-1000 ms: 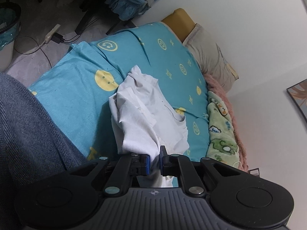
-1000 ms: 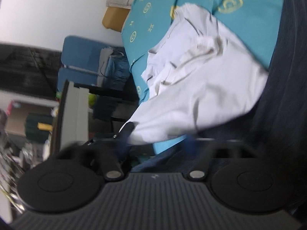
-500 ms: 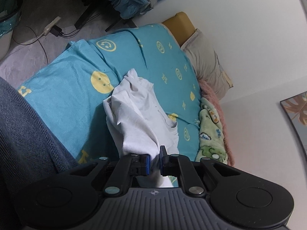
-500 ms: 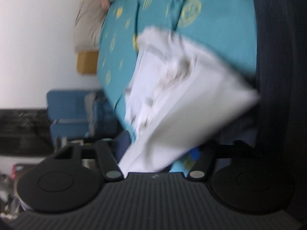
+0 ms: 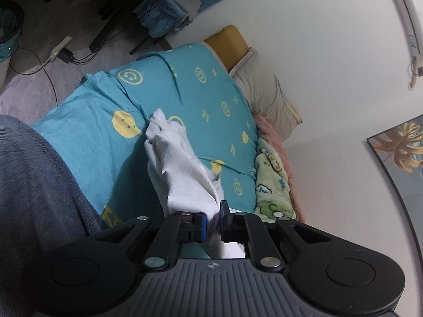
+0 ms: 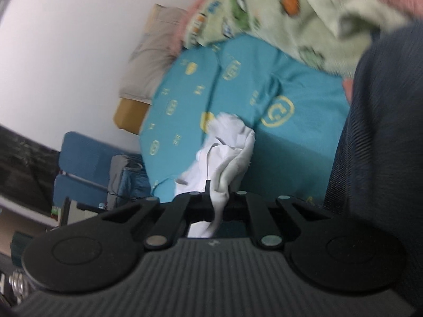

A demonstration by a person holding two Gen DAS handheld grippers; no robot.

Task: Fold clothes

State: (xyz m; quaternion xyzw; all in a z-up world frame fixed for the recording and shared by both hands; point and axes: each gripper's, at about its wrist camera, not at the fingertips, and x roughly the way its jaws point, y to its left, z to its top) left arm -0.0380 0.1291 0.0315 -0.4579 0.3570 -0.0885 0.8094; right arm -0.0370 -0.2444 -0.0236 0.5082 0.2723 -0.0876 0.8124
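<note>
White, soft cotton garment point(image 5: 182, 174), crumpled and bunched into a loose rope of folds, hangs lifted above the bed between the two tools. The left gripper point(image 5: 213, 220) is clamped on one end of it, its blue-padded fingers point(image 5: 203, 223) pinching a thin twist of the cloth with only a narrow gap between them. The right gripper point(image 6: 218, 204) is likewise closed on the cloth: a creased band of the white fabric point(image 6: 224, 163) runs down between its black fingers, though this view is smeared by motion blur. The far end of the garment trails down and touches the bedding.

Below it lies a teal bedsheet printed with yellow smiley faces and small star marks point(image 5: 201, 97), smooth apart from a few long creases; its near corner drapes over the mattress edge. Most of the sheet around the garment is bare.

Along the far side of the bed, against the white wall, sit a fluffy pale-green blanket with cartoon frogs point(image 5: 272, 174), a fuzzy pink blanket point(image 5: 277, 142) just behind it, and a beige pillow point(image 5: 267, 100) resting against a mustard-yellow headboard point(image 5: 227, 42).

A person's dark blue-grey ribbed trouser leg point(image 5: 34, 190) fills the near left of the left wrist view. On the grey floor beyond the bed foot lie a white power strip with cables point(image 5: 59, 50) and black chair legs point(image 5: 111, 18).
</note>
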